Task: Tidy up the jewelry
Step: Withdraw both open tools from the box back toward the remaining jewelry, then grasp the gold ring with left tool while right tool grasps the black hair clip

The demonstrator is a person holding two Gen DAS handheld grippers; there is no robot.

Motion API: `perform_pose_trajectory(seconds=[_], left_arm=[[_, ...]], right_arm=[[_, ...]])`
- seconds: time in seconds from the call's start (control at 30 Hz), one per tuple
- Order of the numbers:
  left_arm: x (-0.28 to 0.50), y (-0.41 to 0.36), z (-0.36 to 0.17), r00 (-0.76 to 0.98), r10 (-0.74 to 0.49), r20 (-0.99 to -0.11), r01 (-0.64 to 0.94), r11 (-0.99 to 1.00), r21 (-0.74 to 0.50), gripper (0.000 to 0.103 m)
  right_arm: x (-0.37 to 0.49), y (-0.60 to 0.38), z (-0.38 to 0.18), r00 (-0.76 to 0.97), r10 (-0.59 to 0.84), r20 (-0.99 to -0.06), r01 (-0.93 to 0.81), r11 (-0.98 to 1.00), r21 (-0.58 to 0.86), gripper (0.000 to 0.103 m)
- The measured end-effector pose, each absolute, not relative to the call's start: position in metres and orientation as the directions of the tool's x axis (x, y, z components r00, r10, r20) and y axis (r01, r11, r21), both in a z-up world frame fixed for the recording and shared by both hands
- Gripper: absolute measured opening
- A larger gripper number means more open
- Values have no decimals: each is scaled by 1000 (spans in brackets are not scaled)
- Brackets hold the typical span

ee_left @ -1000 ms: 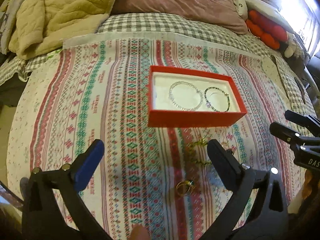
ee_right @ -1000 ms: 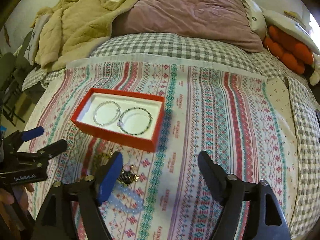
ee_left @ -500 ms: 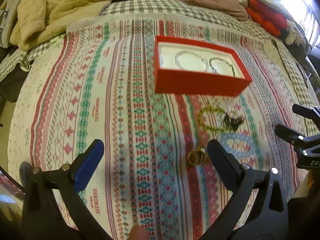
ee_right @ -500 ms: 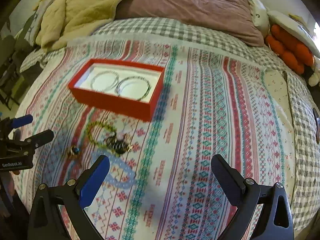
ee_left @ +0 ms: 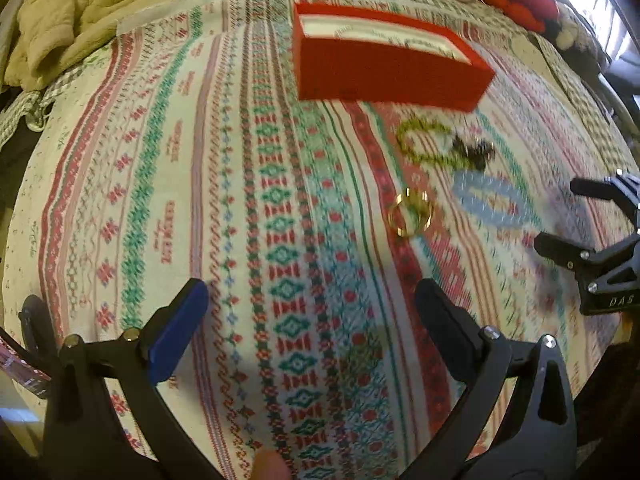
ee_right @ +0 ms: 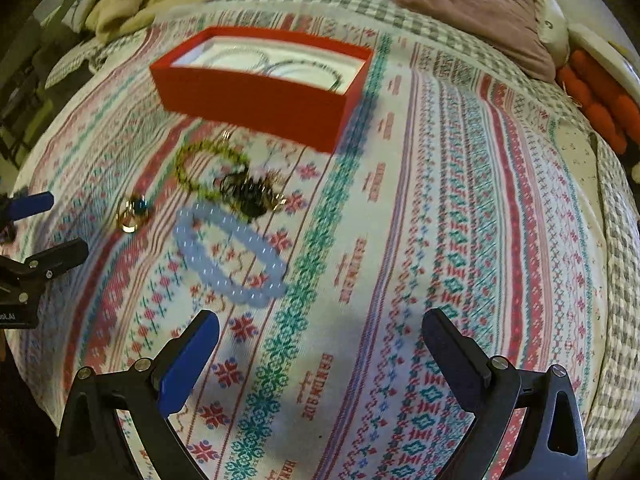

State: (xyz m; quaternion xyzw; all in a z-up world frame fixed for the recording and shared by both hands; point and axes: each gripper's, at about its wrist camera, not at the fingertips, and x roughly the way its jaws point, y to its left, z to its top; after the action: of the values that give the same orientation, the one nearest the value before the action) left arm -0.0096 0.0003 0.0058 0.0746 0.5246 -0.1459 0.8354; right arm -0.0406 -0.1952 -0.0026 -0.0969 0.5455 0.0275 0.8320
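Note:
A red box (ee_left: 384, 70) (ee_right: 256, 98) with a white lining stands on the patterned bedspread and holds two bracelets. In front of it lie a green bead bracelet (ee_left: 424, 144) (ee_right: 208, 166), a dark tangled piece (ee_left: 474, 150) (ee_right: 252, 190), a pale blue bead bracelet (ee_left: 494, 202) (ee_right: 230, 256) and gold rings (ee_left: 411, 212) (ee_right: 132, 212). My left gripper (ee_left: 312, 312) hangs open above the cloth, left of the rings, holding nothing. Also open with nothing in it, my right gripper (ee_right: 320, 336) hovers just below and to the right of the blue bracelet.
A beige blanket (ee_left: 80, 12) and a mauve pillow (ee_right: 432, 12) lie at the head of the bed. Orange cushions (ee_right: 600, 96) sit at the far right. The bed drops off at the left edge (ee_left: 16, 200).
Both grippers have sunk toward the bedspread, so the box has slid up in view and the loose jewellery has come into sight. The right jaws have spread wider.

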Motion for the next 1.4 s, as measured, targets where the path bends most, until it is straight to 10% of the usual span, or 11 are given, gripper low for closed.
perform_pose_trajectory(seconds=[0.6,0.8,1.13,1.4], left_arm=[[-9,-30,3,487,-242,-839,467,884,16,102],[-8,-46,5,462,-287,-839,526,850,-1,85],[3,-51,9,429,-335,-839,535,843,-63,29],[4,-48,13,429,-329,-841,527,847,-63,25]], right_arm=[[-47,-198,-28,413,-13,-911,-143,987,-79,103],[-40,-197,-25,412,-4,-911,-156,985,-75,103],[-22,-191,-8,418,78,-905,-162,987,11,102],[-9,-189,1,444,73,-893,-154,988,4,78]])
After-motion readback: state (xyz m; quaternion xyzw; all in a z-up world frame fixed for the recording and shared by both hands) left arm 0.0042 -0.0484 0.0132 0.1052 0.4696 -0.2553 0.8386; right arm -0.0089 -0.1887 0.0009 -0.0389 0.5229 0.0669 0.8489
